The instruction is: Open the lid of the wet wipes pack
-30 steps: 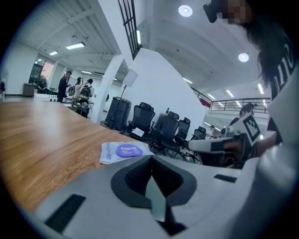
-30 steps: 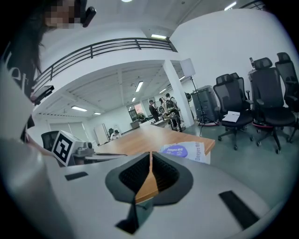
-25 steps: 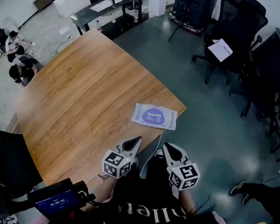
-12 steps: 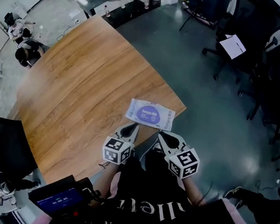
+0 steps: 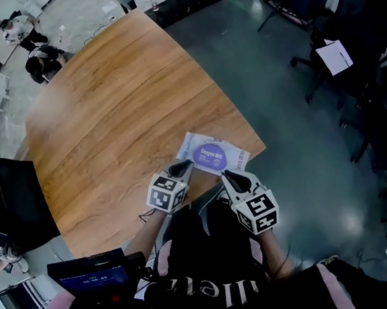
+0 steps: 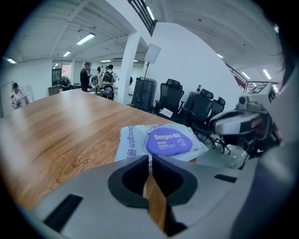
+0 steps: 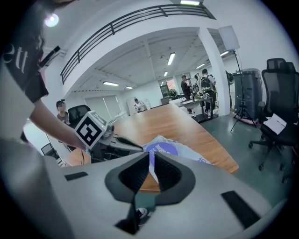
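A wooden table (image 5: 116, 110) stands on grey floor (image 5: 301, 160) among office chairs (image 6: 170, 97). The wet wipes pack (image 5: 237, 159) lies flat, purple lid (image 5: 211, 155) shut; left gripper (image 5: 184, 165) and right gripper (image 5: 224, 176) are closed, empty

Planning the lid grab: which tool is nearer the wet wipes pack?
Left. Left tool at the near corner of the white, purple-lidded wet wipes pack; right tool back at the wooden table edge.

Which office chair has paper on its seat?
The chair at the head view's upper right, leftmost of that cluster: a white sheet lies on it, none on the others.
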The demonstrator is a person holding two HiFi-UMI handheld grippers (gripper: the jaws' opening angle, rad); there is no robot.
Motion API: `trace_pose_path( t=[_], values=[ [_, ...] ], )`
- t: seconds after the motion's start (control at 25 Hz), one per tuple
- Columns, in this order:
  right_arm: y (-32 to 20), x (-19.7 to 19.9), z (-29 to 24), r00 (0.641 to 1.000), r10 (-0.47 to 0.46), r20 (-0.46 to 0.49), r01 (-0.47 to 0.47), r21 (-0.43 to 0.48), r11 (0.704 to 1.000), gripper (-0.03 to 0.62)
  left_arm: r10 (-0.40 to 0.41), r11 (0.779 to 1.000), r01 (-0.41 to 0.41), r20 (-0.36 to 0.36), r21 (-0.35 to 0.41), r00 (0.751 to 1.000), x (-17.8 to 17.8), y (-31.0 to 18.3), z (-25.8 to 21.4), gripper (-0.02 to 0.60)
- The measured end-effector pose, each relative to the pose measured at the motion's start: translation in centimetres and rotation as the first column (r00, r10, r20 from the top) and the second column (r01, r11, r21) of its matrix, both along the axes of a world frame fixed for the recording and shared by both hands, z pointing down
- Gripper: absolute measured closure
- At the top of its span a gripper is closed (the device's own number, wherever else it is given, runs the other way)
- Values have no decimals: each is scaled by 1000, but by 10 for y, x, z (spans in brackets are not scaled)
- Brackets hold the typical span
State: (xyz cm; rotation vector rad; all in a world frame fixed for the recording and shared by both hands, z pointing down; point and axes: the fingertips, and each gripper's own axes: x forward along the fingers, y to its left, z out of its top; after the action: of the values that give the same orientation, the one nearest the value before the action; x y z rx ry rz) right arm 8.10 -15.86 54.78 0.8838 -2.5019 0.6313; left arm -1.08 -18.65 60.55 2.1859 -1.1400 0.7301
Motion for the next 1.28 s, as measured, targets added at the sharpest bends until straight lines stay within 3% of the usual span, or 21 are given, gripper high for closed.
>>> trace_pose_path(
  t=[0.24,0.44,0.64,0.8,0.88,1.12,1.28],
  values=[
    [-1,-13,14,988,-100,-117,106,46,993,567,37,999,-35,49,-41,998,1,-2,26,572],
    [-3,-26,29,925,-208,-319,249,92,964,540,47,997,-42,78,-62,996,1,-4,28,560],
    [-12,-46,37,888,-238,-393,306,120,944,542,50,996,-45,75,-72,996,1,-3,28,560],
    [-11,-64,45,805,-313,-503,419,110,901,536,58,995,-52,79,-80,995,-6,-1,26,560],
    [-9,-70,49,768,-342,-542,465,105,879,499,61,995,-55,75,-85,995,-6,-1,26,560],
    [-17,-79,60,725,-323,-608,482,114,869,494,80,994,-74,73,-76,994,-7,-1,27,560],
    [-19,-78,63,720,-307,-623,490,143,860,496,115,993,-114,113,-15,987,-7,-3,28,560]
  ],
)
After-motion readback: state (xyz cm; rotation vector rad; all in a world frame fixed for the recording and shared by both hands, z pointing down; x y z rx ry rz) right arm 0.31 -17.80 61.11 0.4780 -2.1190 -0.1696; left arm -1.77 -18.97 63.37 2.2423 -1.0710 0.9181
